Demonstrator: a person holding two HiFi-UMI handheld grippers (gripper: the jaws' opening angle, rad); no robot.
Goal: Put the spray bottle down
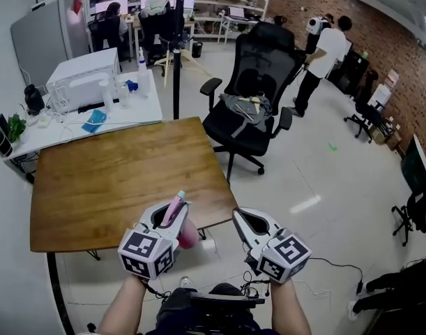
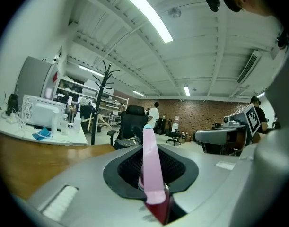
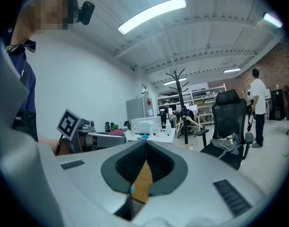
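In the head view my left gripper (image 1: 172,205) hangs over the near edge of the wooden table (image 1: 108,180), shut on a pink spray bottle (image 1: 176,211). The bottle's darker red body (image 1: 189,236) pokes out beneath the jaws. In the left gripper view the spray bottle (image 2: 151,169) stands up between the dark pads (image 2: 127,167), its tip pointing away from the camera. My right gripper (image 1: 241,216) is just right of it, past the table's near right corner. Its jaws meet at the tips with nothing between them; the right gripper (image 3: 145,144) shows only table wood through the slit.
A black office chair (image 1: 251,96) with a bag on its seat stands right of the table. Behind the table is a white desk (image 1: 94,114) with an appliance, bottles and a coat-rack pole (image 1: 176,54). A person (image 1: 324,54) stands at the far right.
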